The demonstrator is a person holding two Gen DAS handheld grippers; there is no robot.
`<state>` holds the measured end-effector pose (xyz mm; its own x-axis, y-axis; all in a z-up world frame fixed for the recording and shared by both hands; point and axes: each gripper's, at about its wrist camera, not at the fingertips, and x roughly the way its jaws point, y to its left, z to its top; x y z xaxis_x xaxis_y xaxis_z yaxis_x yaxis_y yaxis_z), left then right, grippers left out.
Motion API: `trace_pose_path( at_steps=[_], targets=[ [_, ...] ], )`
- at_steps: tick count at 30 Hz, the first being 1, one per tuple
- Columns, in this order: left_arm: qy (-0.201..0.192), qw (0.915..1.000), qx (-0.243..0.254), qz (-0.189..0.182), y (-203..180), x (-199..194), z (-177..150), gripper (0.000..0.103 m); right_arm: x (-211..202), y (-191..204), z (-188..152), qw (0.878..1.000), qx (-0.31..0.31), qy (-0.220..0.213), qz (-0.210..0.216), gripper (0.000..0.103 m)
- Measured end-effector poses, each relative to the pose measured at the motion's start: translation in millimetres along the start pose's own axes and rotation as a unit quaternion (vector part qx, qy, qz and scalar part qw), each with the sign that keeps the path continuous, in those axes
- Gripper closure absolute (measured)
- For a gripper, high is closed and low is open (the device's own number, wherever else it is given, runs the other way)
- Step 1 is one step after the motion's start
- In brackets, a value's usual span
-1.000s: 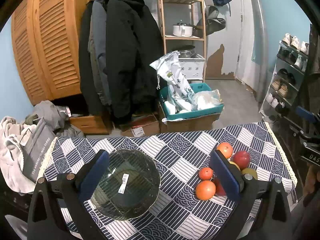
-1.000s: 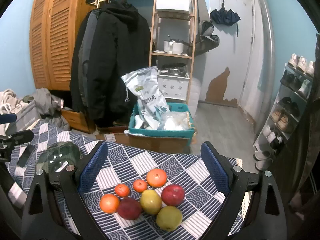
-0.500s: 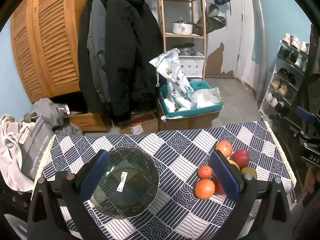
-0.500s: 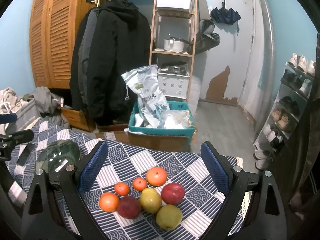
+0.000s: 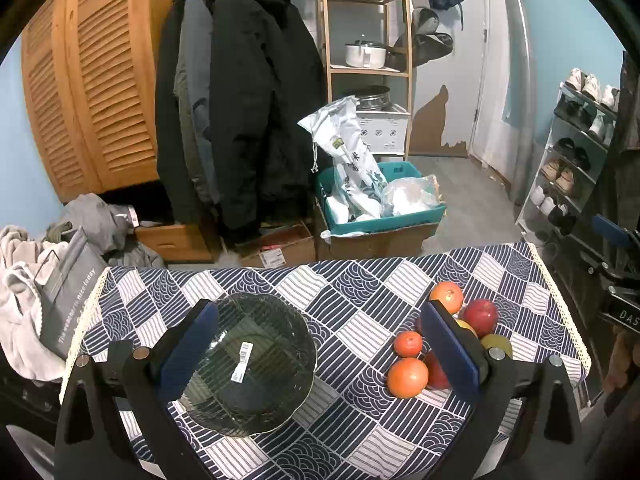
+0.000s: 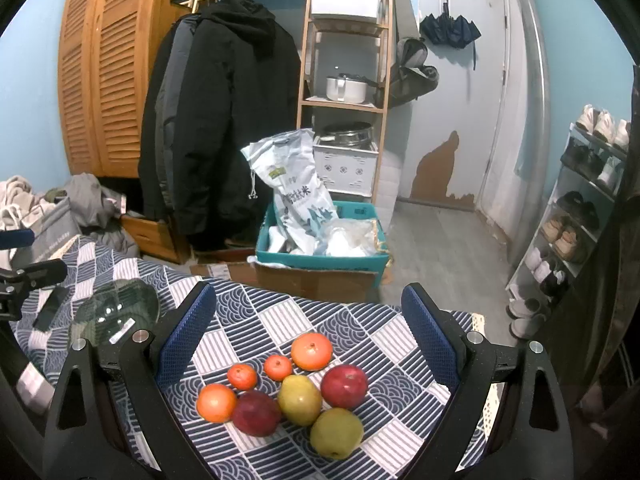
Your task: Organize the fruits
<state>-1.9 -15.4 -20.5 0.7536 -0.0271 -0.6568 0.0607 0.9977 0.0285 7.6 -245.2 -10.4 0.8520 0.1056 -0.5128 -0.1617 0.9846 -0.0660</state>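
Both tools hang above the desk [image 5: 360, 288] with fingers spread wide, gripping nothing. The left tool [image 5: 318, 344] sits over the glass bowl [image 5: 248, 364], which stands empty on the checked cloth [image 6: 256, 320]. The right tool [image 6: 308, 332] frames the fruit — two oranges [image 6: 311, 351], two tangerines [image 6: 277, 367], two red apples [image 6: 344, 385] and two pears [image 6: 299, 399] — clustered together, many touching, well apart from the bowl.
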Motion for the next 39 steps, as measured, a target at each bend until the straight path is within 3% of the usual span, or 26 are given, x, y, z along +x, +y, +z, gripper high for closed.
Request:
trace_pose_path(
  at_steps=[27, 39],
  targets=[
    [0.005, 1.0, 0.0, -0.003, -3.3, 2.2, -1.6, 0.001, 0.0, -0.1, 1.3, 1.0, 0.0, 0.002, 0.0, 0.011],
    [0.031, 0.9994, 0.004, -0.016, -6.3, 15.1, -4.6, 0.001, 1.5, -3.1, -4.4, 1.0, -0.001, 0.01, -0.002, 0.011]
  ],
)
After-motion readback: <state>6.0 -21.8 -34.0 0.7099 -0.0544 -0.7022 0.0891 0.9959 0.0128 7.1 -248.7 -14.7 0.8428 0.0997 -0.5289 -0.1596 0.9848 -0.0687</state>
